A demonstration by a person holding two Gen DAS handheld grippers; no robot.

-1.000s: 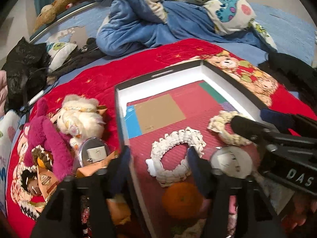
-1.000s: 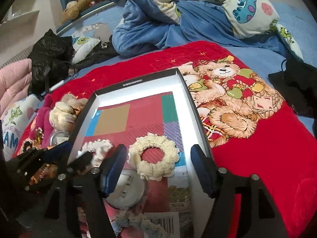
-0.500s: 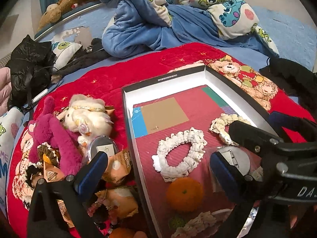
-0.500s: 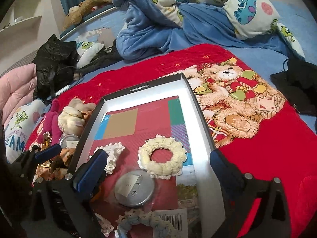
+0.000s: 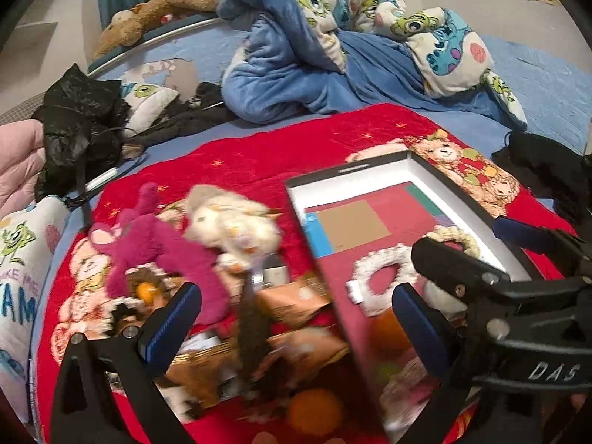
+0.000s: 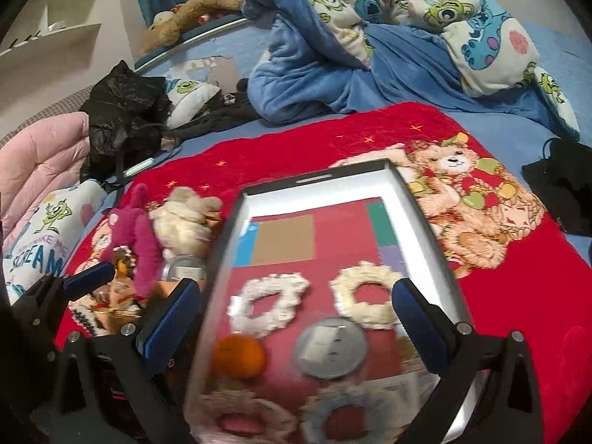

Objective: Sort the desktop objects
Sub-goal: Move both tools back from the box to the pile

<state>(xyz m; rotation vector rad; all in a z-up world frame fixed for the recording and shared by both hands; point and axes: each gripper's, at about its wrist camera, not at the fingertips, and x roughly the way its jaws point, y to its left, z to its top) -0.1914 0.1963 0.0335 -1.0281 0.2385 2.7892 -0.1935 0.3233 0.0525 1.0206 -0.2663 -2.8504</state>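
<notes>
A black box with white walls (image 6: 425, 218) lies on a red blanket and holds white scrunchies (image 6: 268, 301), a cream scrunchie (image 6: 366, 298), a round silver mirror (image 6: 331, 347) and an orange (image 6: 238, 355). My right gripper (image 6: 296, 318) is open and empty above the box. My left gripper (image 5: 296, 318) is open and empty over the pile left of the box (image 5: 458, 192): a magenta plush (image 5: 155, 244), a cream plush (image 5: 229, 222), snack packets (image 5: 296, 296) and an orange (image 5: 314, 410). The right gripper's arm crosses the left wrist view at right.
A rumpled blue quilt (image 6: 333, 55) lies behind the red blanket (image 6: 296, 148). A black bag (image 6: 122, 111) and pink jacket (image 6: 40, 159) sit at the left. Dark clothing (image 6: 562, 185) lies at the right edge.
Both grippers opened wide and pulled back from the box. The left gripper swung left from over the box to over the plush pile.
</notes>
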